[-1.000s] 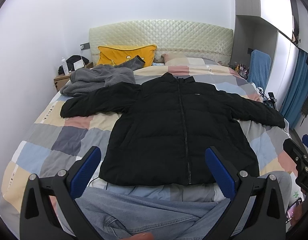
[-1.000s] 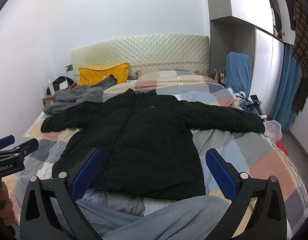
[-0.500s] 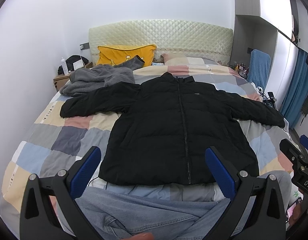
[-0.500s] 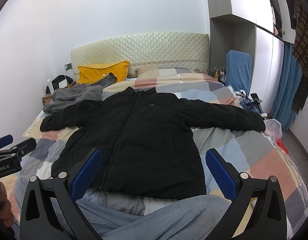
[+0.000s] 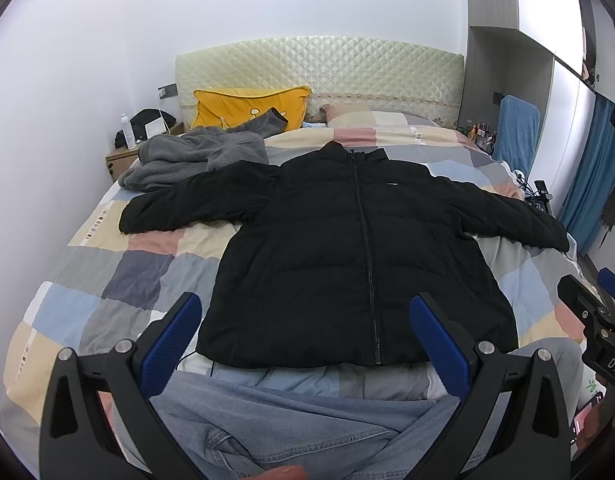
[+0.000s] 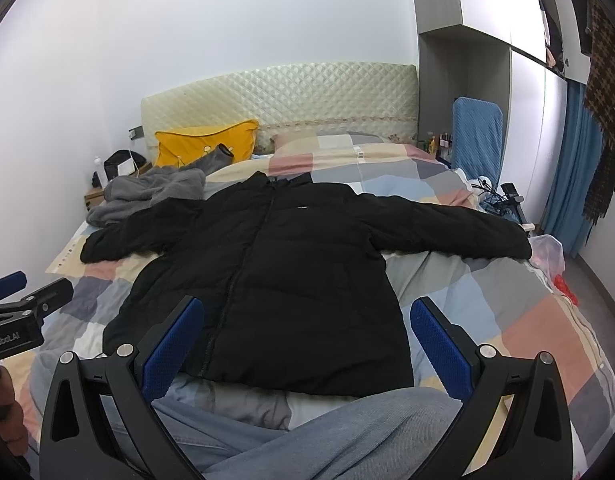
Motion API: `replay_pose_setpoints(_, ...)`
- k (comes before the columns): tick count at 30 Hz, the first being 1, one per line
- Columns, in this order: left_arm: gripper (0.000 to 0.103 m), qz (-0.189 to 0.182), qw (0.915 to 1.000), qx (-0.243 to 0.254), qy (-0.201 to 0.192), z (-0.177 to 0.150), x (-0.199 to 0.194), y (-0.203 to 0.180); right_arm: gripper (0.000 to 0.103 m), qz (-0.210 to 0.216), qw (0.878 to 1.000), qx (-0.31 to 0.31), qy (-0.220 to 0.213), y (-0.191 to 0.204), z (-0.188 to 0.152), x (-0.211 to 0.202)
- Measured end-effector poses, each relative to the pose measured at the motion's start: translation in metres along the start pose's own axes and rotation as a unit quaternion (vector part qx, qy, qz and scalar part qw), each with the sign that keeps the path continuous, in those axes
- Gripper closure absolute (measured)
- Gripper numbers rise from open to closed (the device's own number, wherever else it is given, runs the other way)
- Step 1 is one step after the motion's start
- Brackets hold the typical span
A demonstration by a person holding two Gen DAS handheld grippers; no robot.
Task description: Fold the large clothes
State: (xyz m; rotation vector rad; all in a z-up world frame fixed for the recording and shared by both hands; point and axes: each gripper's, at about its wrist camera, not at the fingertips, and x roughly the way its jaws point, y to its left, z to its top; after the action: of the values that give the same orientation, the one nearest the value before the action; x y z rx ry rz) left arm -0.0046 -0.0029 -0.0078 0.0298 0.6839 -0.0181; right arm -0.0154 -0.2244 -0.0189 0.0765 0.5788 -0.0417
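A black puffer jacket (image 5: 347, 256) (image 6: 291, 280) lies flat and zipped on the patchwork bed, sleeves spread to both sides, hem toward me. My left gripper (image 5: 303, 332) hovers open just short of the hem, nothing between its blue pads. My right gripper (image 6: 307, 336) is also open and empty, held above the hem's right half. Each gripper shows at the edge of the other's view: the right gripper (image 5: 595, 320) and the left gripper (image 6: 19, 312). A person's legs in blue jeans (image 5: 307, 420) lie below both grippers.
A grey fleece garment (image 5: 195, 156) is heaped at the bed's far left by a yellow pillow (image 5: 247, 106). A nightstand (image 5: 121, 160) stands left, a blue chair (image 6: 477, 136) and curtain right. The quilted headboard (image 5: 319, 64) backs the bed.
The right wrist view has shifted slightly, the jacket sitting a little lower and nearer. The jacket itself and both open grippers are unchanged.
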Motion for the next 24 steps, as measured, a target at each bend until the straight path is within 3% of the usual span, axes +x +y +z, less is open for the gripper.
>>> replay_pose_setpoints(24, 0.0, -0.003, 0.9999, -0.007, 0.011, -0.0006, 0.0036, 0.0055, 0.0, 0.0, 1.0, -0.004, 0.005, 0.0043, -0.0023, 0.004)
